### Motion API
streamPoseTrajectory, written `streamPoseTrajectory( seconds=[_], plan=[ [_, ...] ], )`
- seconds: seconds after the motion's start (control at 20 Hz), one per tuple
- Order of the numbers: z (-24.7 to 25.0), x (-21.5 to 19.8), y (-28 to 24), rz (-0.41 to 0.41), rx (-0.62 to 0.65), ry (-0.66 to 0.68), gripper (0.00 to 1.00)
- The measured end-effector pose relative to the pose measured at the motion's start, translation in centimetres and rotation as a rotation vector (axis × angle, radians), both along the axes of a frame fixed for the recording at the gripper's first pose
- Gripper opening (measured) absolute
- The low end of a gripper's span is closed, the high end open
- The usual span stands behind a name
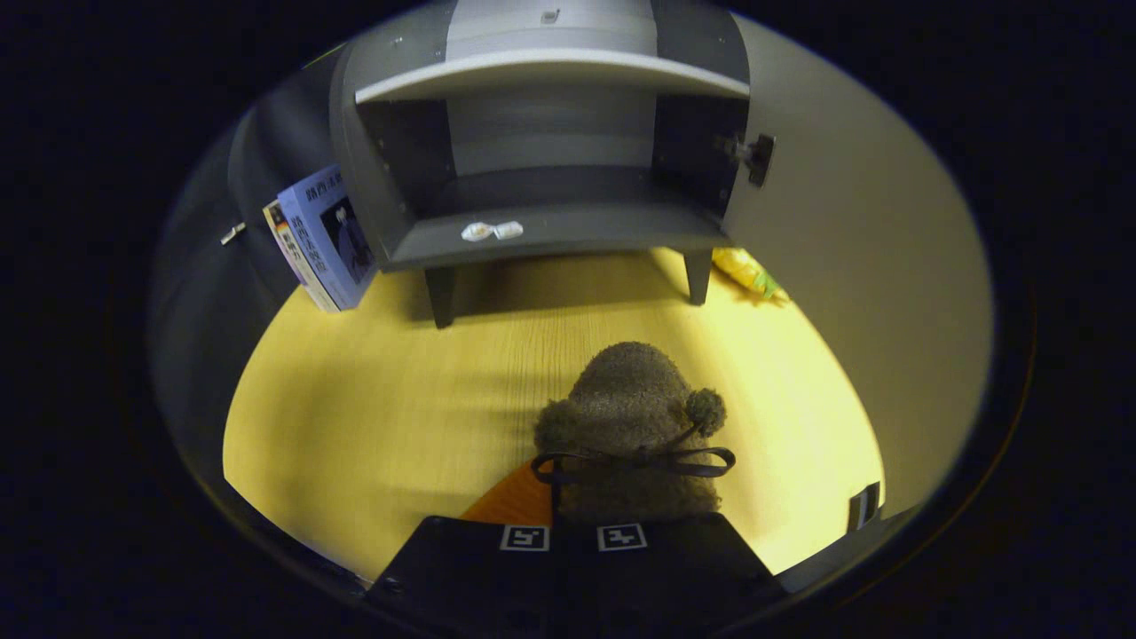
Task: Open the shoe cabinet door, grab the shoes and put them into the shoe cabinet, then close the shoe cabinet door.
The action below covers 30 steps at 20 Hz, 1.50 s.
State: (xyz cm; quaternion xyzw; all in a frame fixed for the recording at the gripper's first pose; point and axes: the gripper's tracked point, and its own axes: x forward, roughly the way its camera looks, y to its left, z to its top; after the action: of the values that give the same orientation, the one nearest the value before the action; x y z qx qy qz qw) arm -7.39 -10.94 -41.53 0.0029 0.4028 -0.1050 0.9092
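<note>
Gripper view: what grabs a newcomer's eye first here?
The fuzzy brown shoe with pompoms and a bow, held just ahead of the gripper, whose fingers are closed on it. Beyond it stands the grey shoe cabinet, door swung open to the right, with books leaning at its left.

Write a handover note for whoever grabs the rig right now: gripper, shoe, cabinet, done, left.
Gripper: fingers drawn together with the fuzzy brown slipper just ahead of them; it looks shut on the slipper's heel, though the contact itself is hidden.
Slipper: over the yellow wood floor, toe pointing at the shoe cabinet; whether it is lifted cannot be told.
Cabinet: door swung open to the right. A small white packet lies on the lower shelf.
Done: door opened, slipper apparently grabbed.
Left: carry the slipper onto the lower shelf, release, close the door.
</note>
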Motion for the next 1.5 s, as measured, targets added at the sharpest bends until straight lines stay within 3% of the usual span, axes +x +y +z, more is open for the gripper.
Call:
streamPoseTrajectory(
  seconds=[0.55,1.0,1.5],
  plan=[
    [13.5,1.8,1.3,0.002,0.045,-0.133,0.05],
    [21.6,8.1,0.8,0.036,0.010,-0.258,0.05],
    [27.3,14.5,1.1,0.050,0.000,-0.291,0.05]
  ],
)
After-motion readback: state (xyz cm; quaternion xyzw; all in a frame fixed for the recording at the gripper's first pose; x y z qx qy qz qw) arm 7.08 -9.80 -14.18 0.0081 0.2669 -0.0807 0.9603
